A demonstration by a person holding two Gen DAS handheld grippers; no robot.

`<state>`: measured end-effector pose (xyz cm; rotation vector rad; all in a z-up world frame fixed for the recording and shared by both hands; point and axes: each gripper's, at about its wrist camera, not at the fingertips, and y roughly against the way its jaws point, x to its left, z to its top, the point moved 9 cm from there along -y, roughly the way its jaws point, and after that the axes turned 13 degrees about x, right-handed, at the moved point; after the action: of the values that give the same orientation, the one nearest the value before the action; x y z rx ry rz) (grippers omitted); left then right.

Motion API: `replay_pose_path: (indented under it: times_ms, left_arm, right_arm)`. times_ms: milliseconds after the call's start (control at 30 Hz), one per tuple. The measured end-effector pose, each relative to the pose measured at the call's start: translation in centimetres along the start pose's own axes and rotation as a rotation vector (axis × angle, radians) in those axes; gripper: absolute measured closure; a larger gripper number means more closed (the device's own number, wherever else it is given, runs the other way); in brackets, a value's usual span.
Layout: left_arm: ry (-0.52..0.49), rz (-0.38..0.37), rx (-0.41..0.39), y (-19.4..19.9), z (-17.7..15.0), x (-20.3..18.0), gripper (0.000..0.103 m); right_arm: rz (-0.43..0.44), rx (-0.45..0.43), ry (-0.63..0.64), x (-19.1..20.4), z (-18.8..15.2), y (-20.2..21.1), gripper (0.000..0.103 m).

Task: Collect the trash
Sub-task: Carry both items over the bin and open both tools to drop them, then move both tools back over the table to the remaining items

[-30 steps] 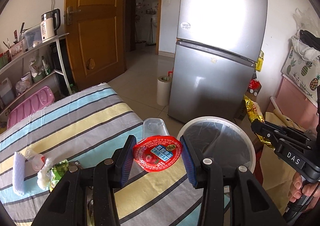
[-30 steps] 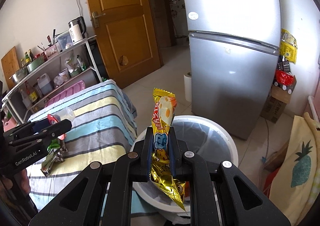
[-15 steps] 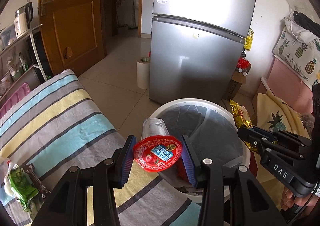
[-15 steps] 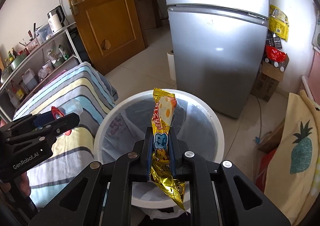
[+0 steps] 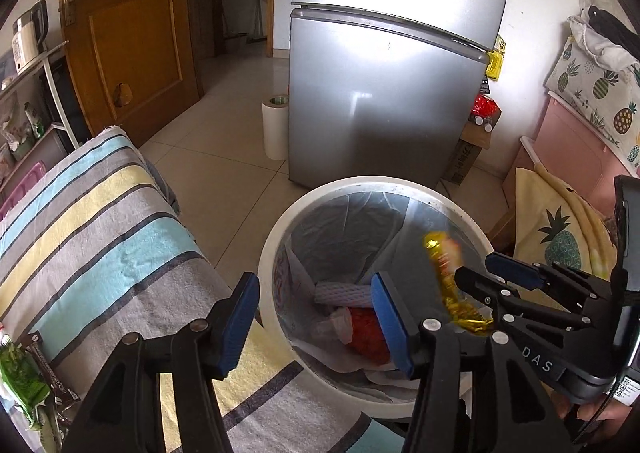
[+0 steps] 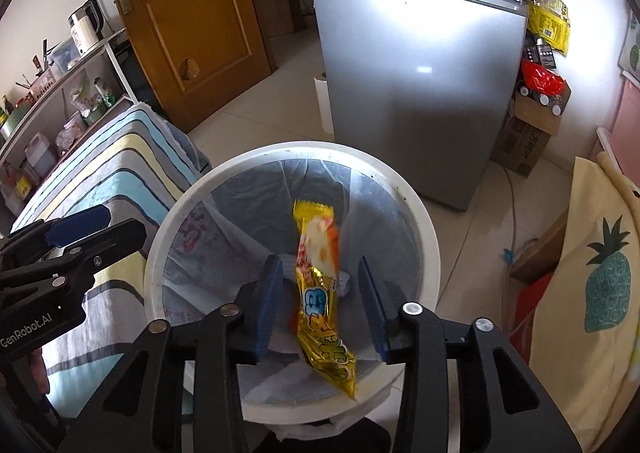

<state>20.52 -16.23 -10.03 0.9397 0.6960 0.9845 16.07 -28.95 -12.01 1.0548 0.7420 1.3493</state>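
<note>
I keep both grippers over the white bin (image 6: 420, 221) as their jaws open: the right gripper (image 6: 320, 305) frees the yellow wrapper (image 6: 320, 293), apparently mid-fall. The left gripper (image 5: 316, 317) stands empty, a red item (image 5: 366, 335), probably its load, lying inside.

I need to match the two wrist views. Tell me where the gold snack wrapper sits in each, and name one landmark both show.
Left wrist view: the wrapper is right of centre, blurred, over the bin, beside the right gripper.
Right wrist view: the wrapper is at lower centre, between that gripper's opening jaws, clear of both pads, over the bin.
Shared landmark: the fridge behind the bin.
</note>
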Motion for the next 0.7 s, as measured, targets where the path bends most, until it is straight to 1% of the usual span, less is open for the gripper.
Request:
replay_pose_path:
  times_ms: [267, 600, 700]
  left_arm:
    - [0.025, 0.011, -0.015, 1.3, -0.5, 1.2, 0.044]
    - [0.105, 0.046, -0.061, 4.0, -2.2, 5.2, 0.044]
    - [0.128, 0.075, -0.081, 5.1, -3.0, 6.8, 0.044]
  right_arm:
    - [-0.011, -0.015, 0.0, 0.5, -0.1, 0.6, 0.057]
    - [0.022, -0.075, 0.02, 2.6, 0.2, 2.6, 0.057]
    - [0.037, -0.088, 0.039, 3.9, 0.1, 3.1, 0.057]
